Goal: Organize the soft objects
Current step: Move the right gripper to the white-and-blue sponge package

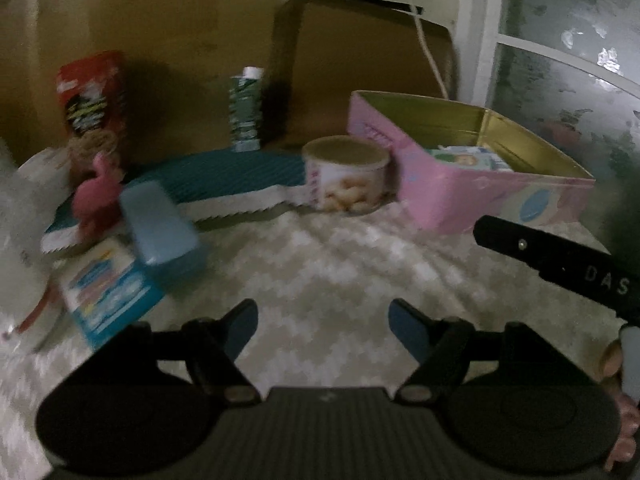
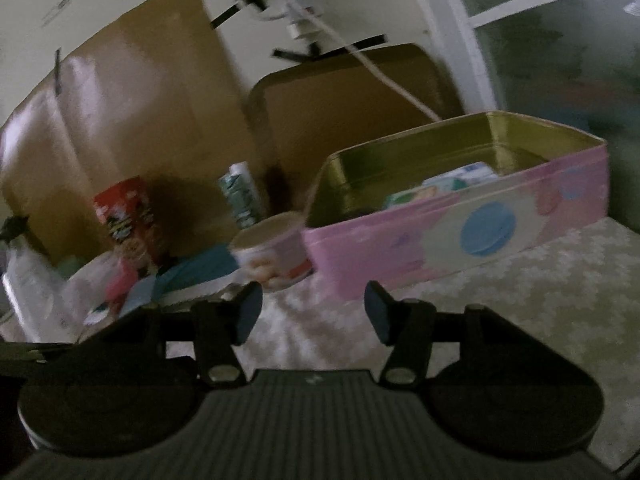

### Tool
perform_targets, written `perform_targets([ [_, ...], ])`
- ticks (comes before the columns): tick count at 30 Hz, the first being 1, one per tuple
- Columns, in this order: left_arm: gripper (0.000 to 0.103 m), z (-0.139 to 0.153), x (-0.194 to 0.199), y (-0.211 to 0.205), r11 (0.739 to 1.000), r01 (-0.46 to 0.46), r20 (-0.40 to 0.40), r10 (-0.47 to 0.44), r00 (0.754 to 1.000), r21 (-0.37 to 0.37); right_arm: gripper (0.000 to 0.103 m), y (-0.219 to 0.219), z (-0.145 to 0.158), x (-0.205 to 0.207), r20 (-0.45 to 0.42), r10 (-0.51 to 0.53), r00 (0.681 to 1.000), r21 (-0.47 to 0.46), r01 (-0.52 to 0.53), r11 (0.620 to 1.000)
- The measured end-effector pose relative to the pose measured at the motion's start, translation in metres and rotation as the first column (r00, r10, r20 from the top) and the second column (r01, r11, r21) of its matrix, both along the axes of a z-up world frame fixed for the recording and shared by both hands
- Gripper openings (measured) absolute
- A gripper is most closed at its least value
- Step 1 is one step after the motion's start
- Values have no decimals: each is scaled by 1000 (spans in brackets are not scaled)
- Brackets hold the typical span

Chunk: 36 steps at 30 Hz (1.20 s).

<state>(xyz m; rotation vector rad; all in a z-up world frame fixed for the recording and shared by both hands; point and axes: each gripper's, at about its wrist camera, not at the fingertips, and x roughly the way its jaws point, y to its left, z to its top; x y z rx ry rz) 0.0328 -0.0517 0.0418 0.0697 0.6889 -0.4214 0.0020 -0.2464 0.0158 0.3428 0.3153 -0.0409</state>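
Note:
A pink tin box [image 1: 472,184] stands open at the right with small soft packs [image 1: 468,158] inside; it also shows in the right wrist view [image 2: 460,232], packs [image 2: 444,182] inside. At the left lie a blue-white tissue pack [image 1: 110,292], a light blue pack [image 1: 160,226] and a pink flamingo toy [image 1: 98,196] on a teal sponge mat [image 1: 224,176]. My left gripper [image 1: 323,326] is open and empty above the patterned cloth. My right gripper [image 2: 311,312] is open and empty in front of the box; its body shows in the left view [image 1: 560,264].
A round snack tin [image 1: 346,174] stands left of the box. A red chip can [image 1: 92,96] and a green carton [image 1: 245,110] stand at the back wall. A brown board [image 1: 360,64] leans behind. A clear bottle [image 2: 28,292] stands far left.

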Motion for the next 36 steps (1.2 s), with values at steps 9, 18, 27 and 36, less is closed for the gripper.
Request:
perform_targets([
  [9, 78, -12, -6, 50, 997, -72, -2, 72, 997, -24, 59, 45, -2, 8, -41, 96, 994, -53, -99, 994],
  [18, 78, -26, -9, 96, 988, -145, -16, 145, 989, -46, 59, 82, -4, 18, -82, 166, 983, -100, -174, 980],
  [27, 78, -32, -11, 155, 962, -266, 11, 267, 964, -67, 59, 116, -6, 28, -116, 238, 964, -151, -254, 955],
  [36, 78, -37, -6, 204, 898, -402, 7, 410, 912, -181, 62, 158, 3, 37, -118, 362, 925, -209, -380, 901],
])
